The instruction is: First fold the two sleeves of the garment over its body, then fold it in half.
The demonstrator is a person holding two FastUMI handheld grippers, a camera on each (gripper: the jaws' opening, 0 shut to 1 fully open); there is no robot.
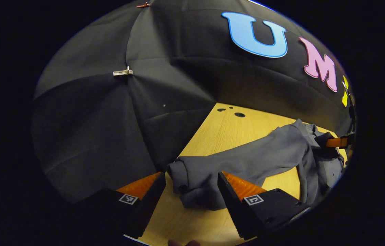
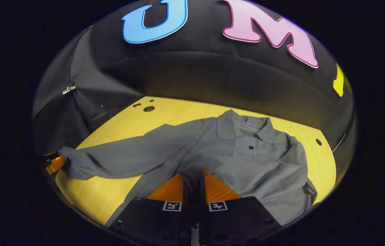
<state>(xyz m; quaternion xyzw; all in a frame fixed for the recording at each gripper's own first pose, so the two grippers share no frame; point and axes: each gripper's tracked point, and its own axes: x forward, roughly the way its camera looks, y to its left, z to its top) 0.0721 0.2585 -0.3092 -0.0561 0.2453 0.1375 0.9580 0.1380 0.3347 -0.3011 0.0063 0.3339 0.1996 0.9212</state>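
I had the grey collared button-front shirt point(image 2: 247, 153) lying front-up on the pale wooden tabletop point(image 2: 117, 194), collar toward the black cloth booth wall point(image 2: 196, 78). One long sleeve point(image 2: 127, 153) stretched out flat to the side, its cuff point(image 1: 192, 184) reaching the tabletop's edge. The other sleeve looked rumpled near the shirt's far side, though I could not tell whether it was folded.

My left hand-held gripper point(image 1: 192, 186) stood wide, its jaws either side of that cuff with cloth between them, not yet pinched. My right hand-held gripper point(image 2: 192, 186) was nearly closed at the shirt's lower middle, with grey cloth running into the narrow gap; it seemed clamped on the fabric, holding the body down.

By my judgement the task had barely started: the outstretched sleeve was not yet over the body, and the fold in half remained.

I could read no brand or label on the shirt. The small square black-and-white markers on the gripper bodies carried patterns, not legible words.
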